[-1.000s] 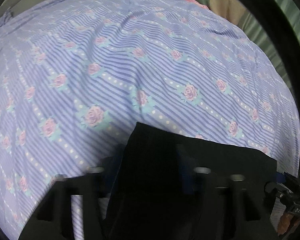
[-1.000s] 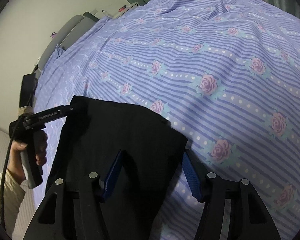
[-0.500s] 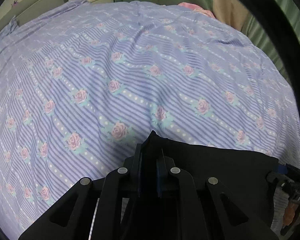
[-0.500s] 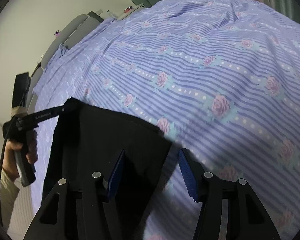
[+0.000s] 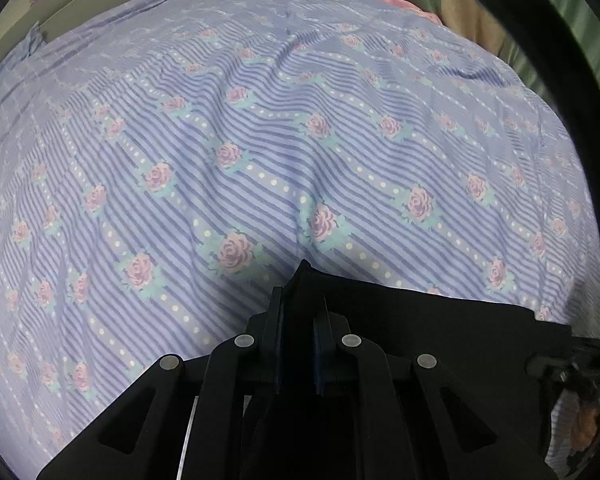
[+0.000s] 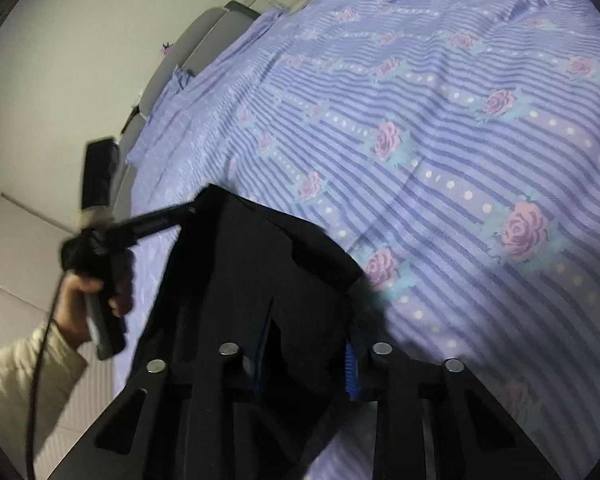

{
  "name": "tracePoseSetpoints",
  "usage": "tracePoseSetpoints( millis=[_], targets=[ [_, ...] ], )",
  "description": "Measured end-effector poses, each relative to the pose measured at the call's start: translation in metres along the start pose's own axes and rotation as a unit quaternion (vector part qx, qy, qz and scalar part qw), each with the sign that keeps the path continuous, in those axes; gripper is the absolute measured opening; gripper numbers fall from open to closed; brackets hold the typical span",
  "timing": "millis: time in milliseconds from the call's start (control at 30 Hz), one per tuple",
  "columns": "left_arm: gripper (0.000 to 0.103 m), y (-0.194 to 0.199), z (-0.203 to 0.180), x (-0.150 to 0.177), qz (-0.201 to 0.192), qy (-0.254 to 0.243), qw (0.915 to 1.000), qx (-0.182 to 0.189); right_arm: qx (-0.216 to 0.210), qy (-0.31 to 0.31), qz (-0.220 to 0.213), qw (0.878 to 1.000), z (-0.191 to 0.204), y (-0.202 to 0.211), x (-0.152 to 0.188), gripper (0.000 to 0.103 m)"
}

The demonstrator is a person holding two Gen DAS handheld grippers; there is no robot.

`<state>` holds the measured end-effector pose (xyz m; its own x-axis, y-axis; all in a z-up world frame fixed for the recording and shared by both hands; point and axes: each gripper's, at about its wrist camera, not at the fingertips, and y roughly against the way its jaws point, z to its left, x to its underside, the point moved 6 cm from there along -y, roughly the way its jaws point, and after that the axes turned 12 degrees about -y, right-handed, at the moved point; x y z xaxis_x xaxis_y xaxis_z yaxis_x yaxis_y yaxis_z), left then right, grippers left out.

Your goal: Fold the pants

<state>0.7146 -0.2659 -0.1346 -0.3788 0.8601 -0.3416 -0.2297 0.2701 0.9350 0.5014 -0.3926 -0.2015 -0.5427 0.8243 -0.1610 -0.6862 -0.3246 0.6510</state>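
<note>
left claw [image 5: 298, 344]: pinched on a pants [image 5: 440, 344] corner
right claw [image 6: 308, 364]: jaws just closing over the other corner; hold looks shallow, may slip
pants: on the bed [image 5: 260, 140], near edge

- The left wrist view is taken from just behind the left gripper [image 5: 298, 320], angled steeply down and close over the floral bedsheet [image 5: 260, 140].
- The right wrist view is tilted less steeply, towards the headboard [image 6: 204, 36].
- The black pants [image 5: 440, 332] and the bedsheet are shared by both views.
</note>
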Motion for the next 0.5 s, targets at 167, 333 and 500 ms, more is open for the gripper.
tracePoseSetpoints(
  millis=[167, 333, 500],
  targets=[
    [0.012, 0.052, -0.020, -0.023, -0.078, -0.036, 0.9958, 0.030, 0.072, 0.061, -0.094, 0.991, 0.028, 0.060, -0.020, 0.010],
    [0.010, 0.014, -0.020, -0.036, -0.007, -0.037, 0.9990, 0.024, 0.096, 0.052, -0.067, 0.992, 0.013, 0.041, -0.029, 0.009],
    [0.010, 0.005, -0.023, -0.041, 0.021, -0.055, 0.9982, 0.009, 0.082, 0.052, -0.049, 0.994, 0.012, 0.033, -0.032, 0.009]
  ],
)
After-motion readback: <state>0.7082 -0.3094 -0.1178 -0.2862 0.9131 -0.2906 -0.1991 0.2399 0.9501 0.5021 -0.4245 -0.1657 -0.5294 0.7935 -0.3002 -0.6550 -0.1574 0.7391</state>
